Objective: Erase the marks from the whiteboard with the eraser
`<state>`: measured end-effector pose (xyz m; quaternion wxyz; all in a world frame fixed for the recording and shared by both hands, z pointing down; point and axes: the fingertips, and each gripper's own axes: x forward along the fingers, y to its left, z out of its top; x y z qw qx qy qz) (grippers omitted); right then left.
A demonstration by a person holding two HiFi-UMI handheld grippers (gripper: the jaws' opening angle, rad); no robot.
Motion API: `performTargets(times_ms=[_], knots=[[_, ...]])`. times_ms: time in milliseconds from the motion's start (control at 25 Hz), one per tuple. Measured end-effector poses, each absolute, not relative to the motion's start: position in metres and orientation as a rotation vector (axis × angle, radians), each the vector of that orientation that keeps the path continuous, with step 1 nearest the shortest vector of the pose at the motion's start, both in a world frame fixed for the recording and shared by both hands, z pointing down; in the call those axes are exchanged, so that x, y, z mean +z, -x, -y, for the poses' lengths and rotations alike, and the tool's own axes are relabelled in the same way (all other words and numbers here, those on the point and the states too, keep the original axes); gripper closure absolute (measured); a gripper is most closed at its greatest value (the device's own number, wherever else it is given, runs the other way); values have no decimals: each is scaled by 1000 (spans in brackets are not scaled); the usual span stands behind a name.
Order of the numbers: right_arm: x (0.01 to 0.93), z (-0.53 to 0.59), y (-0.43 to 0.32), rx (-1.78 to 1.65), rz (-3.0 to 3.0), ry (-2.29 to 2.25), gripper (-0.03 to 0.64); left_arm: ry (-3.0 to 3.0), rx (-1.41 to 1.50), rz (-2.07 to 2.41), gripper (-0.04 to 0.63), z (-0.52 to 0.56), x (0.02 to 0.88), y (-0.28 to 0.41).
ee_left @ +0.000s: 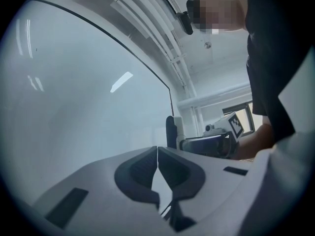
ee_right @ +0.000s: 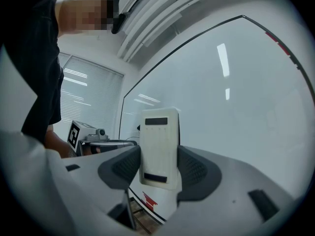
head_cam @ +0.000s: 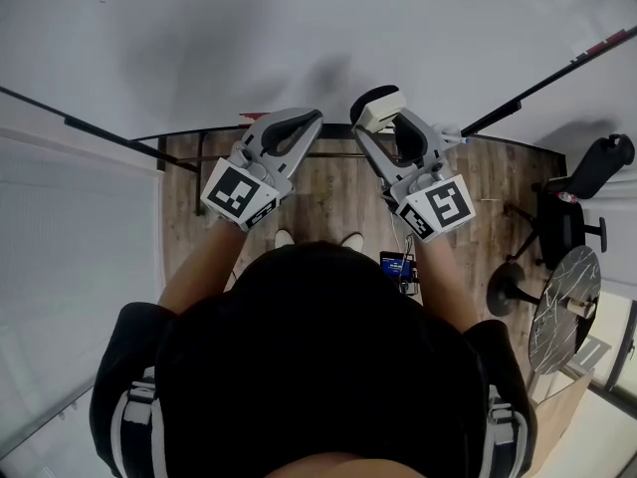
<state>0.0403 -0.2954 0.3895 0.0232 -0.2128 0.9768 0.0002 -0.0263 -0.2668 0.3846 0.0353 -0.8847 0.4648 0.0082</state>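
My right gripper [ee_right: 158, 167] is clamped on the cream rectangular plastic eraser [ee_right: 159, 141], which stands upright at centre frame, close to the large glossy whiteboard [ee_right: 236, 107]; I can't tell whether they touch. My left gripper [ee_left: 157, 156], at lower centre, has its jaws together with nothing between them.

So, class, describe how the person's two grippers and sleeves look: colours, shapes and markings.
The left gripper and the right gripper are light grey plastic. Each has two curved jaws lined with dark ribbed pads, and each carries a white cube printed with black square markers. The person wears a black short-sleeved top.
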Motion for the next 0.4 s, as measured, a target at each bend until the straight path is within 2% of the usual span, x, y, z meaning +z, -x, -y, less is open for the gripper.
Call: performTargets(times_ms=[400], knots=[[386,310,-54,-26,-3040,643,382,2728,7,-1436,588,280,377,13]])
